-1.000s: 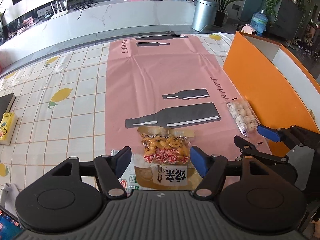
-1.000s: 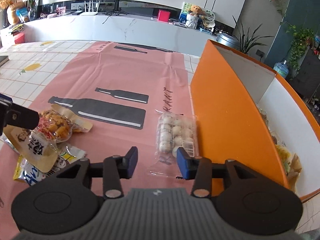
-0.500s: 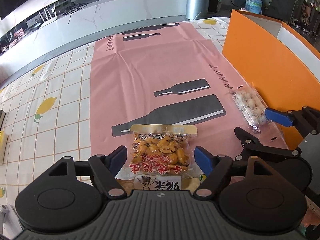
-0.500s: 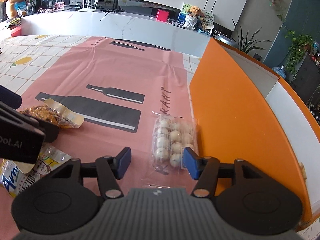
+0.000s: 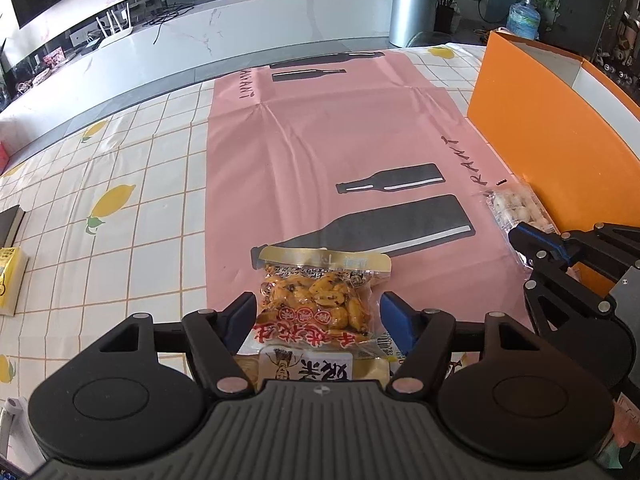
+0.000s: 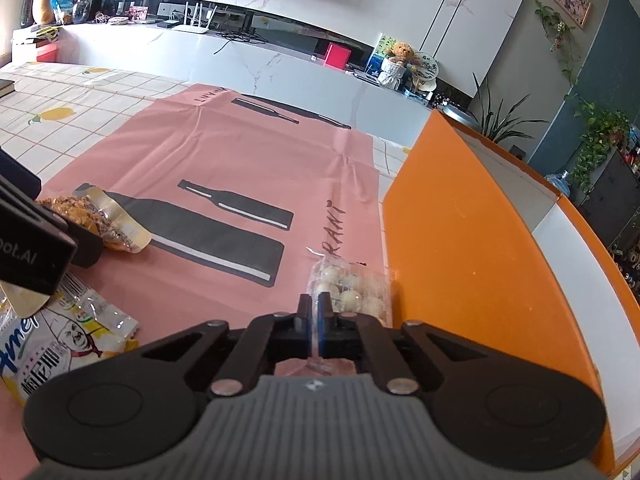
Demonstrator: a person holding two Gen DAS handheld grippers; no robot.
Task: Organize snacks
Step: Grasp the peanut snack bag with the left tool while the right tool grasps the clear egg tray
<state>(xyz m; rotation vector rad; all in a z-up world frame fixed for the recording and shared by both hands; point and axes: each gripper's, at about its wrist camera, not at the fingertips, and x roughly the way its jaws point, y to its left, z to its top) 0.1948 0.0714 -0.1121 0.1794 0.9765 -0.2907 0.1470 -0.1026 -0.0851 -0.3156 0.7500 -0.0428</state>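
Left gripper (image 5: 318, 316): jaws apart and closing, blue pads either side of a clear packet of orange-yellow fried snacks with a gold top strip (image 5: 320, 292); pads flank the packet, contact not certain. Packet lies at the near edge of a pink cloth printed with black bottle shapes (image 5: 320, 128), partly over a tan packet with black characters on a white label (image 5: 324, 370) close under the gripper body.

Right gripper (image 6: 314, 308): jaws closed together, pinching the clear near edge of a transparent packet of small white balls (image 6: 352, 284). Packet rests on the pink cloth, just beside the outer wall of a tall orange box with a white inside (image 6: 460, 248) at the right. In the left wrist view, same ball packet (image 5: 516, 206) seen at the far right against the orange wall, right gripper's blue pad tips over its near end.

Near left of the right wrist view: a white and yellow packet with blue lettering and a cartoon figure (image 6: 72, 332), flat, partly under the left gripper's black body.

Surface beyond the cloth covered in a white checked cloth with lemon prints (image 5: 100, 168). Yellow box (image 5: 10, 280) at its far left edge.
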